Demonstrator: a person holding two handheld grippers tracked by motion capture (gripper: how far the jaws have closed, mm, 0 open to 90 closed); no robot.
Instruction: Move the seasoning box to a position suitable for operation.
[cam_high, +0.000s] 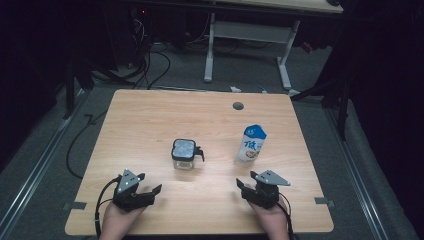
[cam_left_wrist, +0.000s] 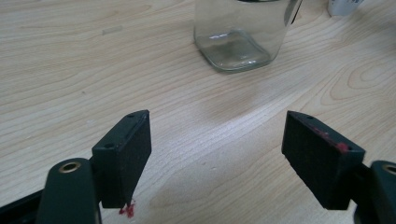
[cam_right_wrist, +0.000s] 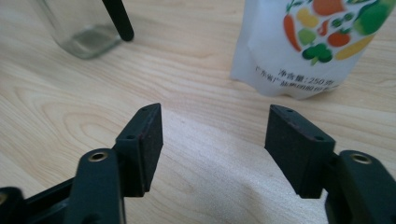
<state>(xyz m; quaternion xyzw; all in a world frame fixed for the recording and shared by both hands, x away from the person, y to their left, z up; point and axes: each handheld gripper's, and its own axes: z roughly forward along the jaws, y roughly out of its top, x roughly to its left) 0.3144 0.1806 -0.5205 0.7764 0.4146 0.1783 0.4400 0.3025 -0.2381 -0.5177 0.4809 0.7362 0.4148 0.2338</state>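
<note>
A clear glass jar (cam_high: 184, 154) with a black-rimmed lid and side clasp stands mid-table; its square base (cam_left_wrist: 238, 35) shows ahead of my left gripper. A white carton (cam_high: 251, 143) with a blue top and printed vegetables stands to the jar's right; its lower part (cam_right_wrist: 308, 46) rises just beyond my right gripper. My left gripper (cam_high: 150, 191) rests near the front left edge, open, nothing between its pads (cam_left_wrist: 125, 151). My right gripper (cam_high: 245, 187) rests near the front right, open and empty, below the carton.
The wooden table (cam_high: 150, 125) has a round cable hole (cam_high: 238, 106) near its far edge. Beyond it stand a white desk frame (cam_high: 247, 35) and loose cables on a grey floor. Tape marks sit by the table's front corners.
</note>
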